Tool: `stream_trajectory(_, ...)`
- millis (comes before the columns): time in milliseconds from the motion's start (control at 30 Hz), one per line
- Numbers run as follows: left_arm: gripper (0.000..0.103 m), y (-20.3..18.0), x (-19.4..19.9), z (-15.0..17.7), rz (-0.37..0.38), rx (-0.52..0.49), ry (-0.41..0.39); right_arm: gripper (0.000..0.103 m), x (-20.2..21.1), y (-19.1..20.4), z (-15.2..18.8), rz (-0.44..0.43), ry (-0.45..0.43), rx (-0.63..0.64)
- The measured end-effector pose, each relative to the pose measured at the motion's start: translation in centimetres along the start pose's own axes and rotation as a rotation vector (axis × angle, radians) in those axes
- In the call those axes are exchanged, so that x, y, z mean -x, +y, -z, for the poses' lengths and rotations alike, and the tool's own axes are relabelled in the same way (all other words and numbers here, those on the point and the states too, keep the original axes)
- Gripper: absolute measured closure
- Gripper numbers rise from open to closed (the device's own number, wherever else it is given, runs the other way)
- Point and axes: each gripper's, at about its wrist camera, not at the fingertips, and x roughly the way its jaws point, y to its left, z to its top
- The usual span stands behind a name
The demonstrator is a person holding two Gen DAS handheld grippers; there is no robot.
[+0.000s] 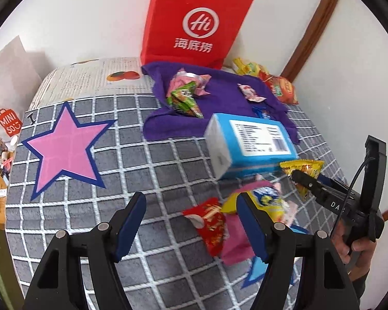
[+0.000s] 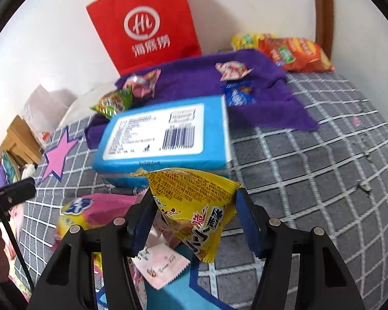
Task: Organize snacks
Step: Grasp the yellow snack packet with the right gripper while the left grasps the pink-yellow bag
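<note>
While the right tool (image 2: pixel 194 222) pinches a yellow snack packet (image 2: pixel 194 206) above the grid-patterned bed (image 2: pixel 310 168), just in front of a blue box (image 2: pixel 165 139), the left tool (image 1: pixel 191 222) stands spread, empty, over a red snack packet (image 1: pixel 212 222); purple towel (image 2: pixel 258 87) beyond

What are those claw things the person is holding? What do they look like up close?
Both are handheld tools of matte black plastic. The left gripper and the right gripper each have two angled black jaws lined with dark blue ribbed pads, joined by round silver pins. Seen from the left wrist, the right one has white letters on its body, a thin black cable looping over it, and a black handle.
</note>
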Motion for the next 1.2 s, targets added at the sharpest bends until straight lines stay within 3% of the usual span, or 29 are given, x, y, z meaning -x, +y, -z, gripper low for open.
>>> stream_trajectory(167, 0.033, -2.7, 0.0, 0.7, 0.042, -0.043, 0.013, 0.043, 3.1, -0.7, 0.6, 0.041, -0.061, -0.013)
stream_trajectory(267, 0.023, -4.5, -0.4, 1.1, 0.052, -0.068, 0.019, 0.043, 4.6, -1.3, 1.3, 0.048, -0.077, -0.025)
stream_trajectory(333, 0.022, -5.5, -0.7, 1.4, 0.052, -0.076, 0.026, 0.043, 5.6, -1.8, 2.0, 0.057, -0.085, -0.026)
stream_trajectory(767, 0.022, -8.1, -5.0, 2.0, -0.055, -0.068, 0.12, 0.043, 8.4, -3.9, 4.5, 0.075, -0.12, -0.046)
stream_trajectory(1200, 0.033, -8.5, -5.0, 2.1, -0.049, -0.068, 0.097, 0.043, 7.7, -4.3, 5.4, 0.041, -0.091, -0.036)
